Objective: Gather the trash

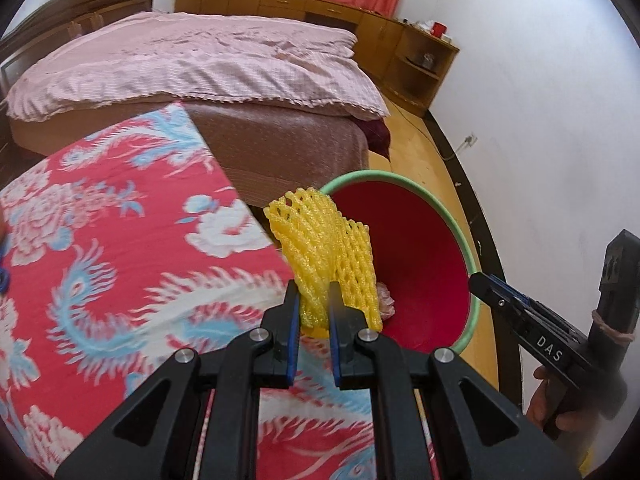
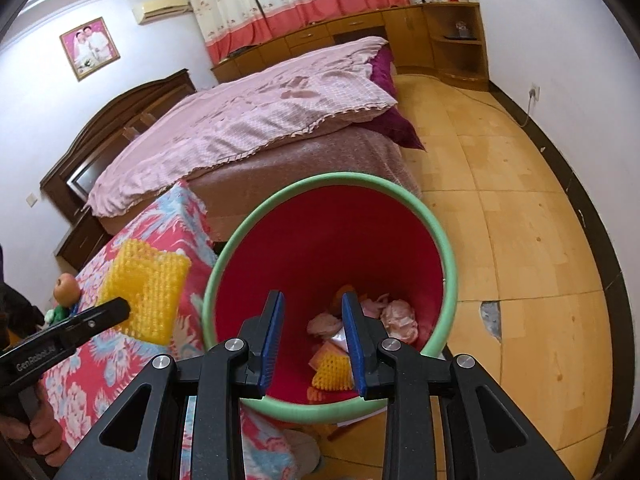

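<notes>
My left gripper (image 1: 314, 292) is shut on a yellow foam fruit net (image 1: 324, 248) and holds it at the edge of the red floral cloth surface (image 1: 120, 260), just left of the red bin with a green rim (image 1: 420, 256). It also shows in the right wrist view (image 2: 150, 292), held by the left gripper (image 2: 120, 308). My right gripper (image 2: 312, 312) is open and empty, right above the bin's mouth (image 2: 328, 240). Inside the bin lie crumpled pink paper (image 2: 398, 314) and another yellow net (image 2: 332, 370). The right gripper (image 1: 480, 280) shows at the bin's right rim.
An apple (image 2: 66, 286) and a small green thing (image 2: 54, 314) sit on the floral cloth, left of the held net. A bed with a pink quilt (image 2: 248, 120) stands behind. Wooden floor (image 2: 520, 240) lies right of the bin, with a wall socket (image 2: 534, 90) and cabinets (image 2: 440, 36) beyond.
</notes>
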Available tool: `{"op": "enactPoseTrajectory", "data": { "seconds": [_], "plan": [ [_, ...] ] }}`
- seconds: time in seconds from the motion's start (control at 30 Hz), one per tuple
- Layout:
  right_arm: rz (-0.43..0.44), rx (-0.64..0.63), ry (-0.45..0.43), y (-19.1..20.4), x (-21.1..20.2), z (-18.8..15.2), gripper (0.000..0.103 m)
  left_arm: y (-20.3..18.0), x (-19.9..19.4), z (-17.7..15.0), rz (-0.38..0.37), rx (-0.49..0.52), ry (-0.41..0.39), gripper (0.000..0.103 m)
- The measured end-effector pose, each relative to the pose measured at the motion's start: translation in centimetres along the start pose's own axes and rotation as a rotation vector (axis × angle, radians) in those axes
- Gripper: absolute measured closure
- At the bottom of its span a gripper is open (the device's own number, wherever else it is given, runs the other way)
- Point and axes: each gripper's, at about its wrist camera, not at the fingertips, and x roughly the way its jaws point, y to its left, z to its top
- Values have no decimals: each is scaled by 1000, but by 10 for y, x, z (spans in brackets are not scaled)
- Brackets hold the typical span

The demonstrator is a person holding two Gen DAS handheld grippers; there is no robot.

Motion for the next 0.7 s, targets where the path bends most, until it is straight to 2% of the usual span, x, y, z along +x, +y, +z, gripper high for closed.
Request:
{"op": "enactPoseTrajectory", "data": {
  "seconds": [0.27, 0.33, 0.4, 0.47, 0.7],
  "plan": [
    [-8, 25, -14, -10, -5, 0, 71, -18, 21, 3, -33, 41, 29, 91],
    [-9, 27, -18, -9, -6, 0, 67, -22, 23, 3, -40, 52, 36, 84],
    [-7, 32, -24, -9, -8, 0, 58, -24, 24, 3, -47, 57, 36, 69],
    [-8, 34, -26, -9, -11, 0, 58, -26, 22, 3, -48, 61, 32, 66],
    [-4, 17, -33, 1, -21, -2, 55, -15, 4, 0, -26, 30, 11, 64]
  ]
}}
